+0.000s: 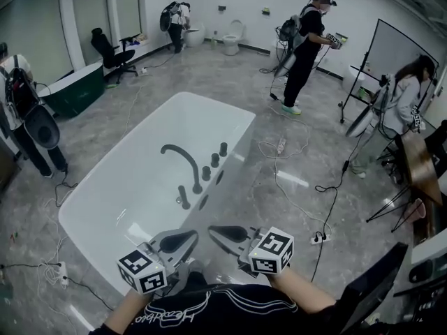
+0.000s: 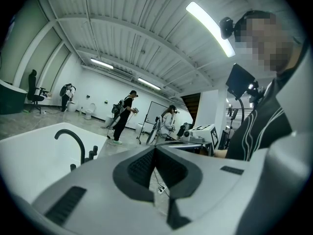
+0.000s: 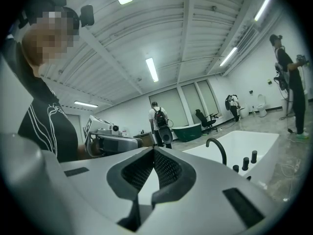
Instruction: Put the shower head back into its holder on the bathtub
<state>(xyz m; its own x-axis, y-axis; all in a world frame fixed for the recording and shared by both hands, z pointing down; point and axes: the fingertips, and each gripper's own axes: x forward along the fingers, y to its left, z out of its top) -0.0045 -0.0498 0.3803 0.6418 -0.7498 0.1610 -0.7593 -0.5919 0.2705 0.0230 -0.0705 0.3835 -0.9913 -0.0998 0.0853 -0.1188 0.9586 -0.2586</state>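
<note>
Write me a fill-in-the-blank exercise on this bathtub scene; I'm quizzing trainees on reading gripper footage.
1. The left gripper and the right gripper both have their jaws ____, with nothing between them.
2. The curved faucet on the white bathtub is ____ in colour.
3. The smaller bathtub near the office chair is dark ____.

Missing words: shut; black; green.

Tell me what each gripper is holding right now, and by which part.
Nothing is held. The left gripper and the right gripper both have jaws shut together, empty.
</note>
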